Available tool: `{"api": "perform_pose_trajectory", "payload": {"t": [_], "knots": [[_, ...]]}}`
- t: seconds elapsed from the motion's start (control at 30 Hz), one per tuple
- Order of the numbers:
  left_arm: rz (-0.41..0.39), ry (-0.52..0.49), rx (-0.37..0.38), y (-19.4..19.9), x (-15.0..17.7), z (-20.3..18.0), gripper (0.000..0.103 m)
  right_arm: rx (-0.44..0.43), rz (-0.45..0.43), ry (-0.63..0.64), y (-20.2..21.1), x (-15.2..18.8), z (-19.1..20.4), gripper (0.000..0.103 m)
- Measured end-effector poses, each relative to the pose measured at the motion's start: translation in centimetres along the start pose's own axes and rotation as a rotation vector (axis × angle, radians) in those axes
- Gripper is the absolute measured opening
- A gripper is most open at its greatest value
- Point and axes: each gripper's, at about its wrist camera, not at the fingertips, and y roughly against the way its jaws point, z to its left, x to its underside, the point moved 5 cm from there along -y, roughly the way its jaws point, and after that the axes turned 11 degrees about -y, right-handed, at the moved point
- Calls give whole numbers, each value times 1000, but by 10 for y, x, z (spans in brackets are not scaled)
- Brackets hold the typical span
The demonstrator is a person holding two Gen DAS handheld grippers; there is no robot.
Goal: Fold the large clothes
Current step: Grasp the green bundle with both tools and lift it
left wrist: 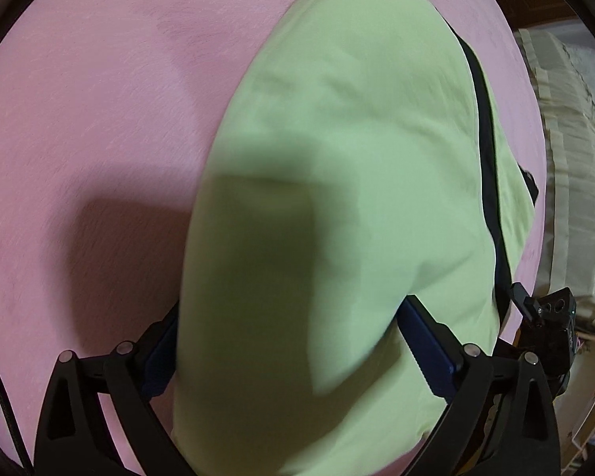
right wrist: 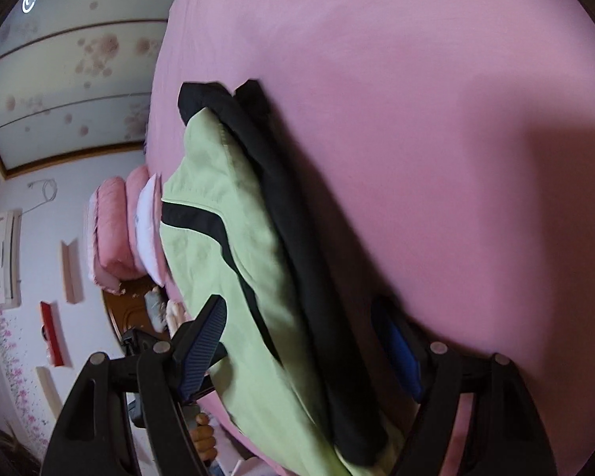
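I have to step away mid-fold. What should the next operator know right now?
Left gripper: jaws wide open, green garment between them, not clamped.
Right gripper: jaws open, straddling the same garment's green and black layers.
The garment lies on the pink bedspread, already folded into a narrow, layered strip.
Left: likely close both grips on this end, make the remaining fold, smooth it.
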Motion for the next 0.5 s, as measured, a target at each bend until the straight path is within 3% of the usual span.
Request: {"api": "perform_pose_trajectory", "payload": {"t": [0.1,0.17,0.27,0.37,0.5], "knots": [[-12,27,-2,-4,-7,-1,101,-57,33,5,-12,-8,11,72],[-19,46,1,-6,-11,2,101,-60,56,32,-23,-8,17,56],[-37,47,-16,-6,-11,-1,100,24,58,107,-33,-4,22,33],[-54,39,-51,-3,-8,-7,87,-2,55,135,-30,1,25,18],[-105,11,-100,11,-1,-17,59,-61,44,148,-24,15,33,14]]}}
